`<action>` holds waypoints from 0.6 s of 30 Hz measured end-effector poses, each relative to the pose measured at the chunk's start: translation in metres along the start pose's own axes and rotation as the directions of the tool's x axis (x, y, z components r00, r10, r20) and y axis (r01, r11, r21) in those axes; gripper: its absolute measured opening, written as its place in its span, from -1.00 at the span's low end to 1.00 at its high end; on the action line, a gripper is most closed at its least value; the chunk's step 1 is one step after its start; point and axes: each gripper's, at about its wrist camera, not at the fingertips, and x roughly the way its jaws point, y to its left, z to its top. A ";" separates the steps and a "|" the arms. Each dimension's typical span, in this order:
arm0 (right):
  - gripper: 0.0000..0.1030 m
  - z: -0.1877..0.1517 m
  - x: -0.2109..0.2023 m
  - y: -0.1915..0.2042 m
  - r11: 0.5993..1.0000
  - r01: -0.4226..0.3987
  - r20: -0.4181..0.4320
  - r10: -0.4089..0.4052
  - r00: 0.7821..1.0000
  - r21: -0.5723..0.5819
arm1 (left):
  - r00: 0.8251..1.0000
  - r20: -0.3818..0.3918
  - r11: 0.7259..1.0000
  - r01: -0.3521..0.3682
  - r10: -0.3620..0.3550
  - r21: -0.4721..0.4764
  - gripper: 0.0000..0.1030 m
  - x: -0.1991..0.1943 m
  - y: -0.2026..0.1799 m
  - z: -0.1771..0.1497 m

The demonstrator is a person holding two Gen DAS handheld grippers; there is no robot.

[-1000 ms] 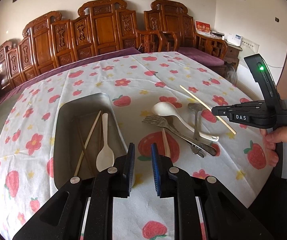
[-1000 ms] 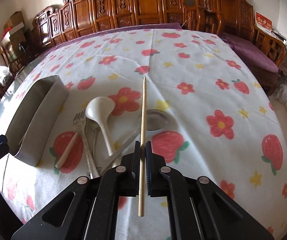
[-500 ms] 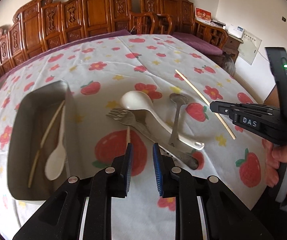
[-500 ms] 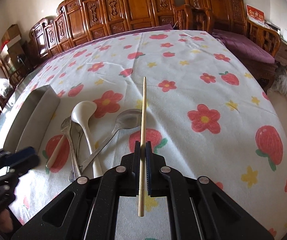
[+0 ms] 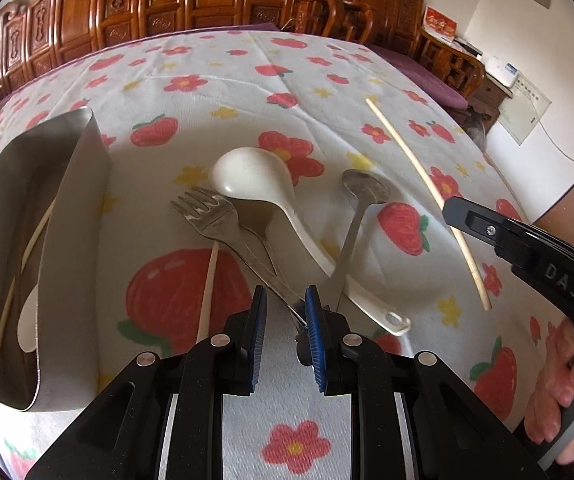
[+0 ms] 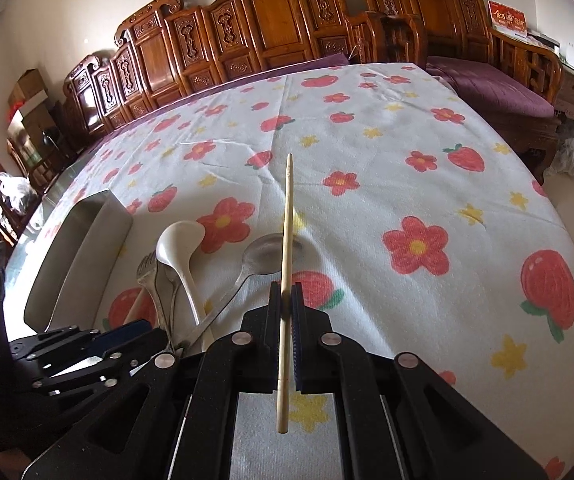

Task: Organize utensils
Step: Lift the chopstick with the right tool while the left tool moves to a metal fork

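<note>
A chopstick (image 5: 11, 280) and white spoon (image 5: 27, 324) are held in the steel tray (image 5: 71, 240) — the left gripper (image 5: 285, 320) is slightly parted, empty; another chopstick (image 6: 286, 264) is clamped by the right gripper (image 6: 286, 312).

Left tool (image 5: 285, 312) slightly parted; right tool (image 6: 286, 304) clamped.

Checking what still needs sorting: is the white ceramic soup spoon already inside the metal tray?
No, the white ceramic soup spoon lies on the tablecloth beside the metal tray, over the forks.
</note>
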 end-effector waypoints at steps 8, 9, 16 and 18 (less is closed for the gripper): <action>-0.88 0.000 0.000 0.001 1.000 -0.016 0.003 0.016 1.000 0.009 | 1.000 -0.004 0.999 0.014 -0.014 -0.040 -0.58 0.006 0.001 0.003; -0.88 0.000 0.000 0.002 1.000 -0.017 0.003 0.017 1.000 0.009 | 1.000 -0.003 0.999 0.011 -0.011 -0.040 -0.58 0.006 0.001 0.004; -0.88 0.000 -0.001 0.002 1.000 -0.021 0.004 0.021 1.000 0.010 | 1.000 0.026 1.000 -0.008 0.009 -0.030 -0.58 0.005 -0.003 0.000; -0.88 0.000 -0.001 0.002 1.000 -0.025 0.004 0.025 1.000 0.013 | 1.000 0.031 0.999 -0.005 0.006 -0.039 -0.63 0.004 -0.001 -0.001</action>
